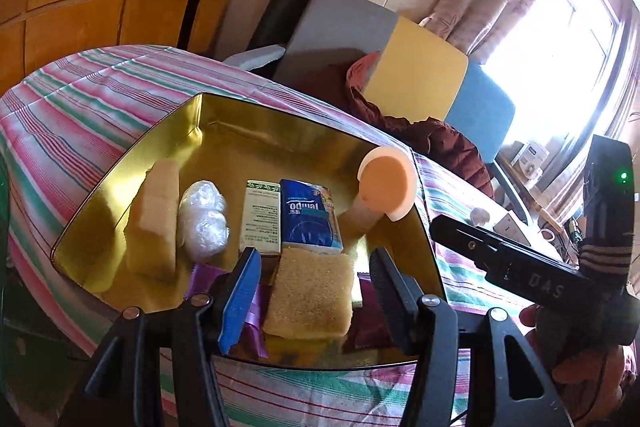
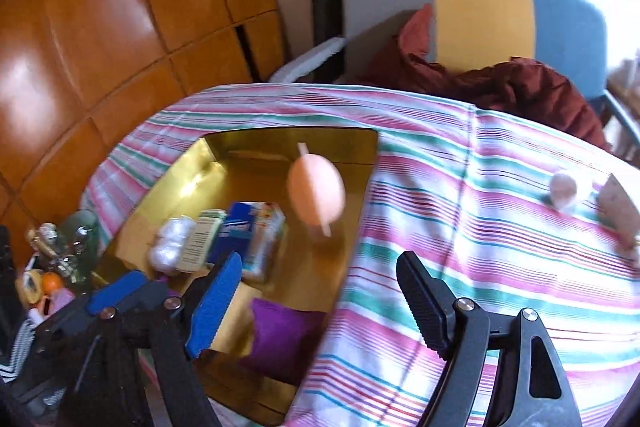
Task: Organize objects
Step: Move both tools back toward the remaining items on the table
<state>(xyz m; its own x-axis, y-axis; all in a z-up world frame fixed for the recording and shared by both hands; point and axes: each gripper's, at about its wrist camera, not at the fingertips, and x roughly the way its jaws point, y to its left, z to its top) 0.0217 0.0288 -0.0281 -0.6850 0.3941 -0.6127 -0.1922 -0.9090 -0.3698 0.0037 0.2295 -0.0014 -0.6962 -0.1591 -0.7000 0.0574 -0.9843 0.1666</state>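
A gold tray [image 1: 120, 179] on the striped cloth holds a pale yellow foam block [image 1: 154, 223], a white plastic wad [image 1: 202, 219], a green-and-white box [image 1: 260, 219] and a blue tissue pack [image 1: 310, 219]. An orange round puff [image 1: 386, 183] stands on edge at the tray's right side; it is blurred in the right wrist view [image 2: 316, 187]. My left gripper [image 1: 316, 255] is open, astride a yellow scrub sponge [image 1: 310, 299] with a gap at each pad. My right gripper [image 2: 320, 263] is open and holds nothing, above the tray's right rim. A purple pouch [image 2: 280, 335] lies at the tray's near end.
A striped cloth [image 2: 480, 227] covers the table. A small white wad [image 2: 564, 191] and a pale box [image 2: 618, 211] lie on it at the right. Behind stand a chair with grey, yellow and blue cushions [image 2: 480, 11], a maroon garment [image 2: 520, 87] and a wooden wardrobe [image 2: 120, 7]. Small clutter [image 2: 52, 267] sits left.
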